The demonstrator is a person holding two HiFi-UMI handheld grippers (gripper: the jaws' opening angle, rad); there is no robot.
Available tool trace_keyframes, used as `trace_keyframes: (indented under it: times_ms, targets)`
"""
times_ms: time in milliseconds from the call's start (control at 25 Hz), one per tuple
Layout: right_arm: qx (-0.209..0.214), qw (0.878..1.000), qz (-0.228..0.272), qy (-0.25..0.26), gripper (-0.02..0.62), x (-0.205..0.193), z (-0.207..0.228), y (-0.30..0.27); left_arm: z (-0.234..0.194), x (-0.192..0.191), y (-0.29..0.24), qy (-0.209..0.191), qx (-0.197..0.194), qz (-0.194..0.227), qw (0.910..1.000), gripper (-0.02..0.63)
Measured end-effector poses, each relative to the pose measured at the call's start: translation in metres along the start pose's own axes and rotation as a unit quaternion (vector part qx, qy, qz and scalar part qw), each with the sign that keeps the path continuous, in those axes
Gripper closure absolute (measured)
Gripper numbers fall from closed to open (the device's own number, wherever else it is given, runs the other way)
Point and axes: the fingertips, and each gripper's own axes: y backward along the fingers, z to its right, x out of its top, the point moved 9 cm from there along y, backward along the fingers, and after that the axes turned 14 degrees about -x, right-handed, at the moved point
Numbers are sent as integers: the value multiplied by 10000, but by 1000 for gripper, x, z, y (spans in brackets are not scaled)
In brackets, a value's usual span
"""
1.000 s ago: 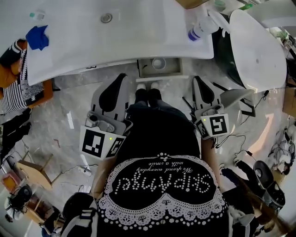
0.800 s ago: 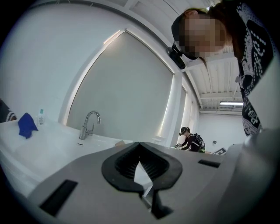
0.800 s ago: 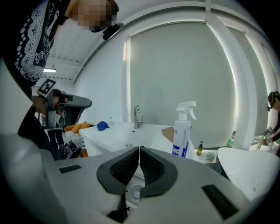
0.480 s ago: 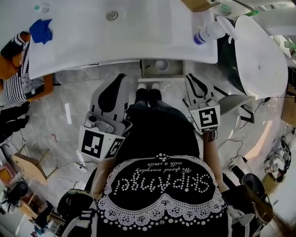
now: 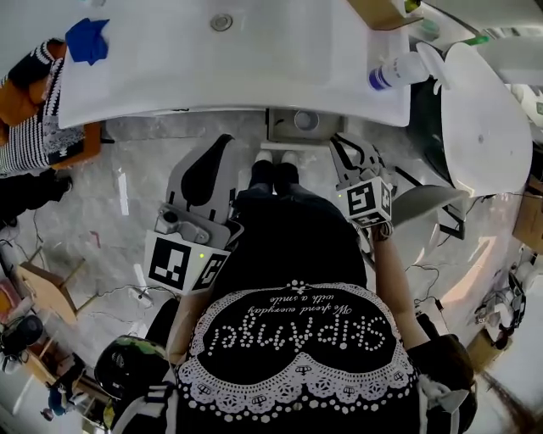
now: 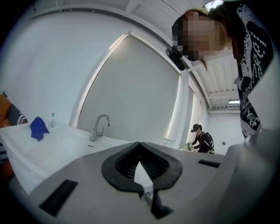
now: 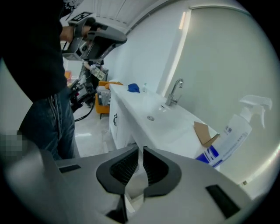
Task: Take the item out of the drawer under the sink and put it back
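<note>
Under the white sink counter (image 5: 254, 68) a small drawer (image 5: 280, 136) stands pulled out, with a round pale item (image 5: 305, 119) lying in it. My right gripper (image 5: 344, 148) is just right of the drawer, pointing at its front, jaws shut and empty; in the right gripper view (image 7: 141, 151) its tips almost touch. My left gripper (image 5: 222, 140) hangs left of the person's legs, below the counter edge, shut on nothing; its tips meet in the left gripper view (image 6: 140, 144). The drawer is hidden in both gripper views.
On the counter are a blue cloth (image 5: 87, 39), a spray bottle (image 5: 403, 69), a cardboard piece (image 5: 382, 10) and a faucet (image 7: 175, 92). A large white rounded object (image 5: 484, 110) stands at the right. Cables and bags lie on the floor. Another person (image 6: 201, 139) stands far off.
The right gripper has moved up and left in the head view, toward the open drawer, and rolled. The left gripper has stayed put.
</note>
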Motion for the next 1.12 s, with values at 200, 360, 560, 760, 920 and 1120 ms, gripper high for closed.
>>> trace_keyframes:
  times_ms: [200, 360, 560, 760, 920, 1120]
  targets:
    - [424, 9977, -235, 471, 564, -14, -16, -22, 0, 3, 1, -16, 113, 14, 9999, 601]
    - [659, 9946, -442, 666, 525, -28, -26, -41, 0, 4, 2, -31, 193, -10, 9998, 601]
    - [876, 9896, -615, 957, 523, -44, -33, -66, 0, 4, 2, -15, 440, -53, 9990, 601]
    - [1105, 9810, -710, 1426, 523, -58, -41, -88, 0, 2, 1, 17, 641, -142, 9978, 601]
    - [1296, 9726, -780, 1765, 523, -65, -47, -100, 4, -1, 0, 80, 799, -203, 9966, 601]
    - [1407, 9631, -860, 2128, 523, -80, -53, -115, 6, -4, -3, 118, 989, -242, 9947, 601]
